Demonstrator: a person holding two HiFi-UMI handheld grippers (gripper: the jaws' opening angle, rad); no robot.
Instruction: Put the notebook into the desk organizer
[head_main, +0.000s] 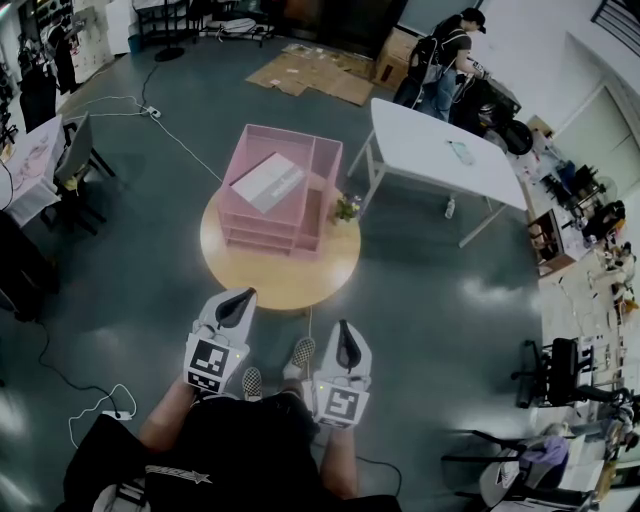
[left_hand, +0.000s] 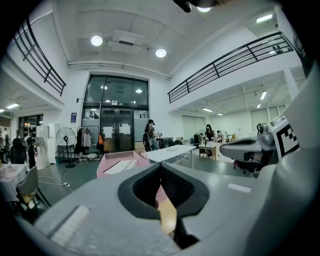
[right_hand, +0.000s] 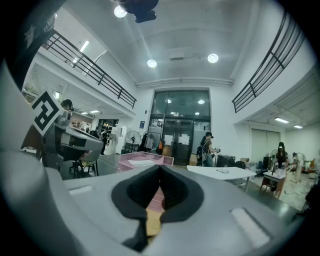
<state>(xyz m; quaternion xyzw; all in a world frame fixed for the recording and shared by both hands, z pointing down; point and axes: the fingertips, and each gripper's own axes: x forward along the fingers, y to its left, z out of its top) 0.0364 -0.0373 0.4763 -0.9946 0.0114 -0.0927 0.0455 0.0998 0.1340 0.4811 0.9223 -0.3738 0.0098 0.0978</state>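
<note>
Round table (head_main: 283, 288) — notebook (head_main: 268, 182) atop desk organizer (head_main: 312, 228), well beyond left gripper (head_main: 244, 297), right gripper (head_main: 344, 331), fingers pressed together.

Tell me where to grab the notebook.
Take the notebook by its near corner, probably: it lies flat and askew on top of the organizer, that corner pointing toward you. Come in level from your side, jaws over and under the thin edge.

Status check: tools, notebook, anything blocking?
Left tool and right tool both shut, empty, held short of the round table. Notebook lies in the pink organizer's top tray. Small plant beside organizer, not blocking.
</note>
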